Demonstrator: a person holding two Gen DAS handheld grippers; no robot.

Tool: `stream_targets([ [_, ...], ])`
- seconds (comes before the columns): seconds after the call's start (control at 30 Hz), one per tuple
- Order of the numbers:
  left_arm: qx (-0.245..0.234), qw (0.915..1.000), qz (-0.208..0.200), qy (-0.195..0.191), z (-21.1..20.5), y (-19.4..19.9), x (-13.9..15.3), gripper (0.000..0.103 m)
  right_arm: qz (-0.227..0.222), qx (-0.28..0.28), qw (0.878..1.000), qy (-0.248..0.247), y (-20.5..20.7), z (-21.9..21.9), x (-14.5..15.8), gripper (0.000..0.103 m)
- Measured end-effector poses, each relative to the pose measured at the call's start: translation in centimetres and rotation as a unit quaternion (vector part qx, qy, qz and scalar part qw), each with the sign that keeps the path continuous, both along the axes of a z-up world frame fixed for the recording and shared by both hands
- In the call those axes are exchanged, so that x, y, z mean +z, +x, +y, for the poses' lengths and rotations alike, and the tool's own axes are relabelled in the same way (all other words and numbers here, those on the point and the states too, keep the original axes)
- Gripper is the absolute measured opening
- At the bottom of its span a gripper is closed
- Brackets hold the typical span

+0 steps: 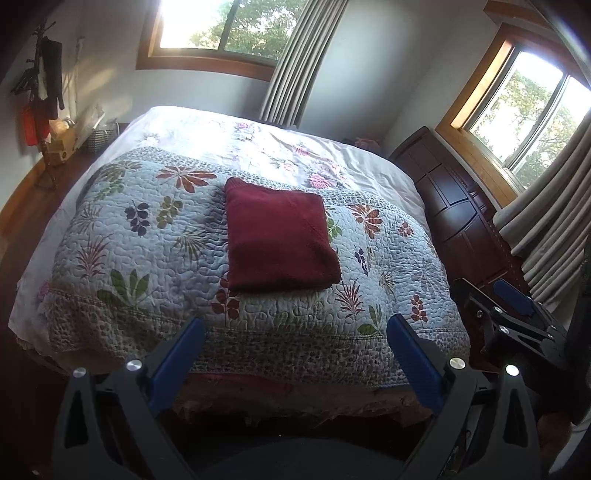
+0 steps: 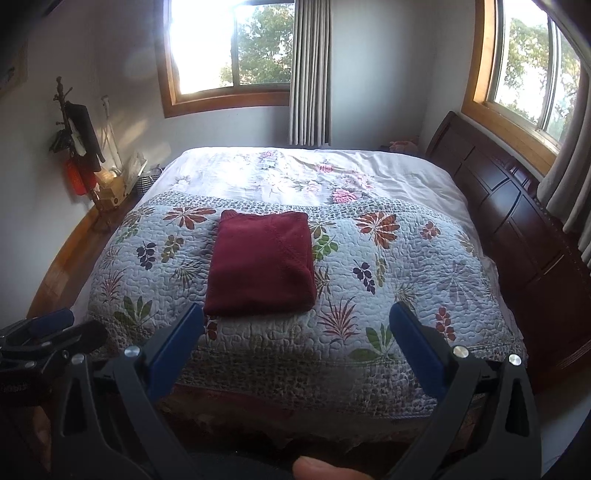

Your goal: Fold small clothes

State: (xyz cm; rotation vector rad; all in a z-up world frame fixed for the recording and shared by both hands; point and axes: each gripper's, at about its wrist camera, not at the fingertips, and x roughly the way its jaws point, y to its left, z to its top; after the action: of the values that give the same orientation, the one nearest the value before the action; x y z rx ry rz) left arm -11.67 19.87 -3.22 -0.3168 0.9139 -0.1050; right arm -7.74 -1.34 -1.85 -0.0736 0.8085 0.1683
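So the dark red garment [image 1: 279, 236] is folded into a neat, roughly square pad, a bit longer front to back than across, its long axis running away from me up the bed [image 1: 384, 162]. The rounded fold edge faces me and the far corners point toward the window [image 1: 218, 26]. It sits flat on the floral quilt [image 1: 147, 236], about mid-bed, with the headboard [image 1: 458, 206] off to the right.

It lies ahead of both sets of fingers and touches neither. In my left view it's straight out front, well past the tips. In my right view its near left corner sits just beyond the tip of the left blue pad.

My left fingers [image 1: 295, 334] are spread wide with nothing between them, hovering over the near edge of the quilt. My right fingers [image 2: 295, 321] are just as wide and empty too, not touching anything
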Motion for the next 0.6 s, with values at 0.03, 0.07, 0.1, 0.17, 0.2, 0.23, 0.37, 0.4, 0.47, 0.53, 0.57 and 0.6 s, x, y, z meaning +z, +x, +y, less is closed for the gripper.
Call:
stream_targets([
  [0.03,0.0,1.0,0.0,0.0,0.06,-0.06,-0.02,0.099,0.0,0.001,1.0,0.0,-0.03,0.12,-0.01,0.1],
  [0.07,0.0,1.0,0.0,0.0,0.06,-0.11,0.02,0.099,0.0,0.002,1.0,0.0,-0.04,0.18,0.01,0.1],
  [0.1,0.0,1.0,0.0,0.0,0.03,-0.18,0.05,0.099,0.0,0.002,1.0,0.0,-0.05,0.22,0.04,0.1],
  [0.17,0.0,1.0,0.0,0.0,-0.07,-0.23,0.0,0.099,-0.001,0.004,1.0,0.0,-0.11,0.28,0.05,0.1],
  [0.2,0.0,1.0,0.001,0.0,-0.09,-0.22,-0.03,0.099,-0.001,0.005,1.0,0.0,-0.11,0.32,0.07,0.1],
  [0.23,0.0,1.0,0.001,-0.001,-0.18,-0.31,-0.02,0.099,-0.001,0.005,1.0,-0.001,-0.11,0.36,0.07,0.1],
  [0.37,-0.005,1.0,0.005,-0.006,-0.17,-0.22,-0.16,0.099,-0.001,0.007,1.0,-0.003,-0.12,0.31,0.06,0.1],
  [0.4,-0.006,1.0,0.005,-0.005,-0.19,-0.21,-0.12,0.099,-0.002,0.006,1.0,-0.005,-0.09,0.25,0.06,0.1],
  [0.47,-0.007,1.0,0.003,-0.005,-0.21,-0.18,-0.02,0.099,-0.004,0.007,1.0,-0.009,-0.07,0.27,0.05,0.1],
  [0.53,-0.006,1.0,0.002,-0.006,-0.2,-0.11,0.07,0.099,-0.006,0.007,1.0,-0.009,-0.16,0.3,0.06,0.1],
  [0.57,-0.006,1.0,0.002,-0.006,-0.18,-0.1,0.04,0.099,-0.006,0.007,1.0,-0.01,-0.2,0.33,0.05,0.1],
  [0.6,-0.007,1.0,0.002,-0.005,-0.2,-0.05,0.07,0.099,-0.008,0.007,1.0,-0.012,-0.25,0.37,0.04,0.1],
])
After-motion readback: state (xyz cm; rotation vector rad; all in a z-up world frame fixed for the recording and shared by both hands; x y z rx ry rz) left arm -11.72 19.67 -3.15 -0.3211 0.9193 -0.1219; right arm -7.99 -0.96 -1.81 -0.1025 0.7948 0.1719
